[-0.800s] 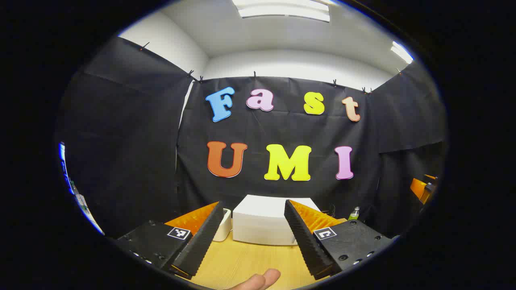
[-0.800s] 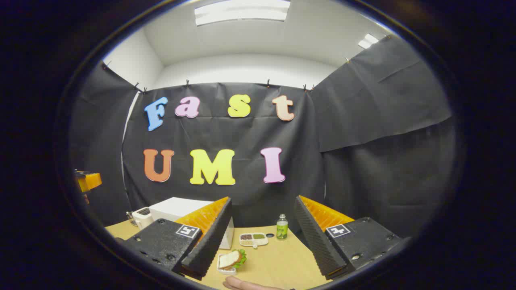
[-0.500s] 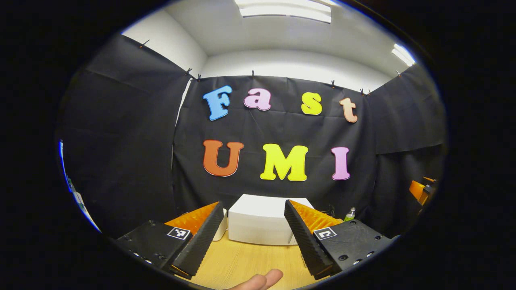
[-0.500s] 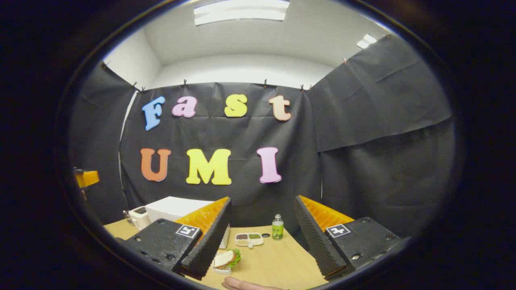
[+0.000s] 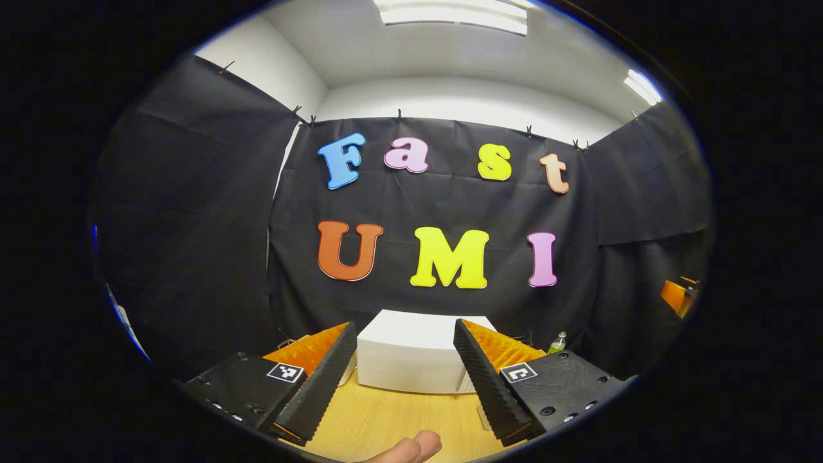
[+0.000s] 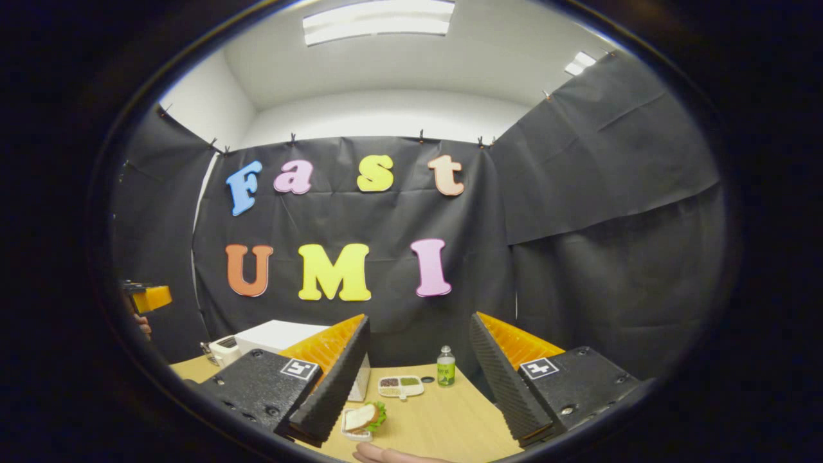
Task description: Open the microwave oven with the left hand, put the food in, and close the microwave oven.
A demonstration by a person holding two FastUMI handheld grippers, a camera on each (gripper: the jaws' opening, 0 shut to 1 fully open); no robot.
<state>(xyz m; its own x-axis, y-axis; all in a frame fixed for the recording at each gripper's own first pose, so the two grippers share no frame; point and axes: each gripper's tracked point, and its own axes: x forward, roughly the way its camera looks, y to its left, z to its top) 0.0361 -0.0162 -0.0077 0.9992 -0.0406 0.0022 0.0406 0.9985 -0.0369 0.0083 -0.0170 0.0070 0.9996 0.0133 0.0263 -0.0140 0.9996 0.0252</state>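
Left claw (image 5: 404,379): fingers spread wide, gripping nothing. Microwave oven (image 5: 411,357) straight ahead between the fingers, well apart, door closed, resting on the tabletop (image 5: 386,424).

Right claw (image 6: 418,386): spread wide, empty. Sandwich (image 6: 361,418) just beside its left finger; microwave oven (image 6: 270,337) farther left.

Microwave (image 6: 278,335) on table (image 6: 443,418); sandwich (image 6: 362,417) before it, compartment tray (image 6: 400,386) and bottle (image 6: 445,374) to right.
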